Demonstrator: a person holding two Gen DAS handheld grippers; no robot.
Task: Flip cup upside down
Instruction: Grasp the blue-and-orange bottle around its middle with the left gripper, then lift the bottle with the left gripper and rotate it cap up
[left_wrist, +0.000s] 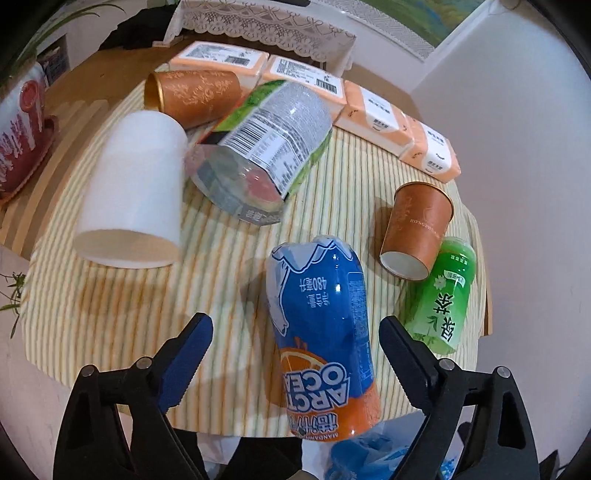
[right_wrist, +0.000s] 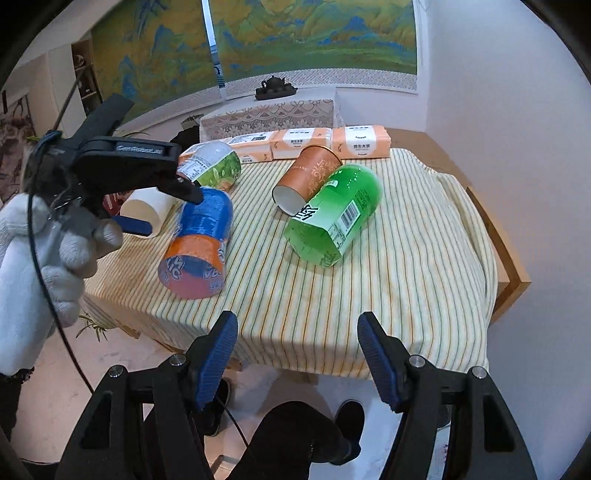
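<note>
Both grippers we hold are spread wide and grip nothing: our left gripper (left_wrist: 295, 354) flanks the blue-and-orange cup (left_wrist: 321, 332) near the table's (right_wrist: 406, 295) front edge without touching it, and our right gripper (right_wrist: 297, 350) hangs off that edge. That cup leans, its rim on the striped cloth (left_wrist: 110, 314).

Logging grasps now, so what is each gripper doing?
Left gripper: open, jaws on either side of the blue cup, not clamped.
Right gripper: open, empty, short of the table.
</note>
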